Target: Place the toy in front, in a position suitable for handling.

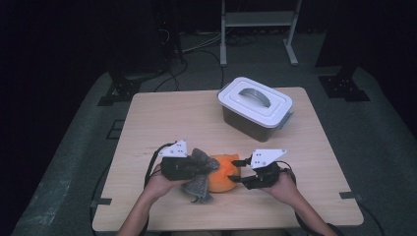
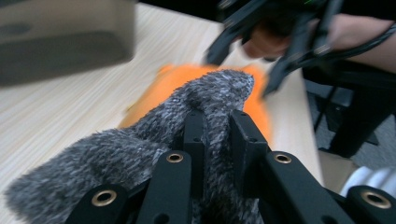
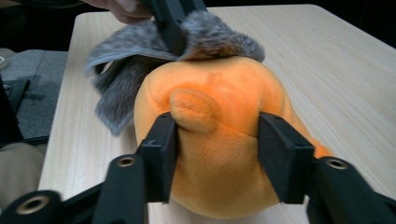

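At the near edge of the pale wooden table (image 1: 162, 123), the person's two hands come in from below, each bearing a black two-jaw gripper topped by a grey three-cornered plate. The left gripper (image 2: 217, 135) is clamped tight on a fuzzy grey knitted cloth (image 2: 154, 140), its jaws nearly together with a fold of the fabric pinched between them; in the high view that cloth (image 1: 199, 172) drapes from the jaws down to the tabletop, bunched and rumpled. Just beside it, touching it, lies a soft orange plush cushion-like toy (image 1: 223, 172), rounded and velvety, resting on the table between the two hands. The right gripper (image 3: 217, 154) straddles this orange plush (image 3: 224, 140) from the other side: its jaws stand part-way apart with the plush body between them and the inner pads pressing into its flanks, which bulge out around them. From the right gripper view the grey cloth (image 3: 140, 56) lies over the far top of the plush, held there by the other gripper's jaws. The right gripper (image 1: 241, 172) in the high view points toward the left gripper (image 1: 201, 167), the two near each other. Farther back, well apart from the hands, a translucent grey plastic storage box with a white clip-on lid and a curved handle (image 1: 255, 108) stands on the far right part of the table, lid closed
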Motion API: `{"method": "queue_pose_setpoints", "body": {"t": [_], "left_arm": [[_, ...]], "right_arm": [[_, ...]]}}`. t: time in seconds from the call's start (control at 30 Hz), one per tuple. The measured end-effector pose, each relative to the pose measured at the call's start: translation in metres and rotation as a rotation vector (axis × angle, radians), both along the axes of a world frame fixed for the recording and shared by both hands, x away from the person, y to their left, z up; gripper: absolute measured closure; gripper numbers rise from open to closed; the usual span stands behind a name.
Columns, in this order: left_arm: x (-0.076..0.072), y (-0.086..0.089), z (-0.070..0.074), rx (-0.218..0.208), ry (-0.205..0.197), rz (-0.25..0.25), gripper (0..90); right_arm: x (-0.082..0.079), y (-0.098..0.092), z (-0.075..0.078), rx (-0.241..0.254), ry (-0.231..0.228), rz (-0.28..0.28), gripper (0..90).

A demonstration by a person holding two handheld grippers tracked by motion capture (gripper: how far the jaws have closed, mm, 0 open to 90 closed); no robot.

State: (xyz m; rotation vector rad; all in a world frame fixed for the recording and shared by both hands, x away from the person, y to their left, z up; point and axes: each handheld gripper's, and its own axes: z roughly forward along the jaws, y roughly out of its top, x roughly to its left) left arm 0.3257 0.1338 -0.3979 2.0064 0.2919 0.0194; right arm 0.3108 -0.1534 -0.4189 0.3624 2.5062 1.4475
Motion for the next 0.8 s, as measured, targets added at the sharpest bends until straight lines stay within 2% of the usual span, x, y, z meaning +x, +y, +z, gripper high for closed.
{"method": "queue_pose_setpoints", "body": {"t": [0.07, 0.17, 0.23, 0.3, 0.4, 0.5, 0.53, 0.6, 0.7, 0.73, 0.8], "left_arm": [[-0.002, -0.004, 0.002, 0.004, -0.01, -0.011, 78.3], [-0.003, -0.008, 0.002, 0.049, -0.03, -0.012, 78.3], [0.001, -0.002, -0.004, 0.092, -0.035, 0.02, 78.3], [0.004, 0.003, -0.007, 0.096, -0.027, 0.029, 78.3], [0.012, 0.022, -0.015, 0.119, 0.001, 0.088, 78.3], [0.014, 0.027, -0.018, 0.129, 0.007, 0.1, 78.3], [0.016, 0.029, -0.02, 0.108, 0.028, 0.105, 78.3], [0.016, 0.027, -0.019, 0.106, 0.032, 0.103, 78.3], [0.012, 0.018, -0.012, 0.086, 0.017, 0.081, 78.3], [0.007, 0.01, -0.005, 0.058, 0.006, 0.045, 78.3], [0.004, 0.005, -0.002, 0.046, 0.0, 0.03, 78.2]], "right_arm": [[0.001, 0.0, -0.001, 0.003, -0.001, -0.001, 52.3], [0.002, -0.002, -0.001, -0.005, 0.006, -0.003, 53.4], [0.005, -0.006, -0.003, 0.003, 0.017, -0.01, 53.0], [0.006, -0.008, -0.004, 0.005, 0.024, -0.016, 52.7], [0.01, -0.013, -0.006, 0.02, 0.036, -0.029, 51.9], [0.011, -0.015, -0.007, 0.024, 0.035, -0.031, 50.9], [0.011, -0.016, -0.008, 0.029, 0.035, -0.031, 50.6], [0.01, -0.016, -0.009, 0.03, 0.036, -0.033, 50.5], [0.008, -0.013, -0.007, 0.025, 0.032, -0.031, 50.2], [0.005, -0.009, -0.007, 0.023, 0.013, -0.022, 50.0], [0.003, -0.006, -0.006, 0.019, 0.007, -0.02, 49.7]]}}
